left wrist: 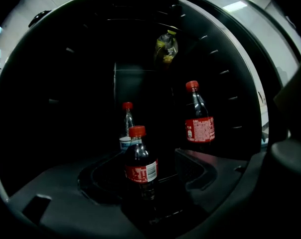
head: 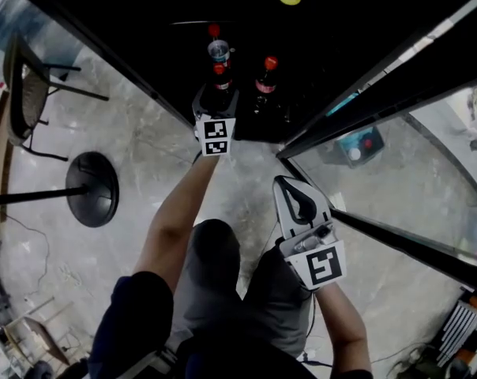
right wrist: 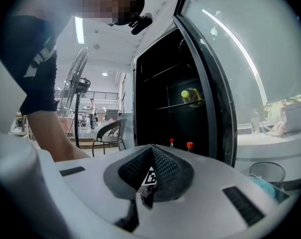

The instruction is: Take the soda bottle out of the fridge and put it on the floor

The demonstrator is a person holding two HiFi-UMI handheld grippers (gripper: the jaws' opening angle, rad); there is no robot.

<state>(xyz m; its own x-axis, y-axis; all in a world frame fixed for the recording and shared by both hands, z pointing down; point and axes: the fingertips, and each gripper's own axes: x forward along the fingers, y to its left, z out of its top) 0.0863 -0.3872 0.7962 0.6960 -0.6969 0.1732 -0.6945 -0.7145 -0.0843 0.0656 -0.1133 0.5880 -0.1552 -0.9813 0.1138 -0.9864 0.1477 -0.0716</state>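
soda bottle [left wrist: 140, 169] between left gripper [left wrist: 145, 176] fingers, red label

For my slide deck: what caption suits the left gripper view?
Left tongs, open, straddle the front soda bottle in a dark fridge; another cola and a small bottle behind.

I count two cola bottles [left wrist: 140, 167] [left wrist: 199, 126], one clear bottle [left wrist: 126, 129] and one yellow-capped bottle [left wrist: 166, 48], four bottles in all, inside one fridge [left wrist: 66, 83]. I hold two hand-held grippers [head: 216, 95] [head: 290, 192]. Outside are one chair [head: 25, 93] and one fan [right wrist: 80, 86].
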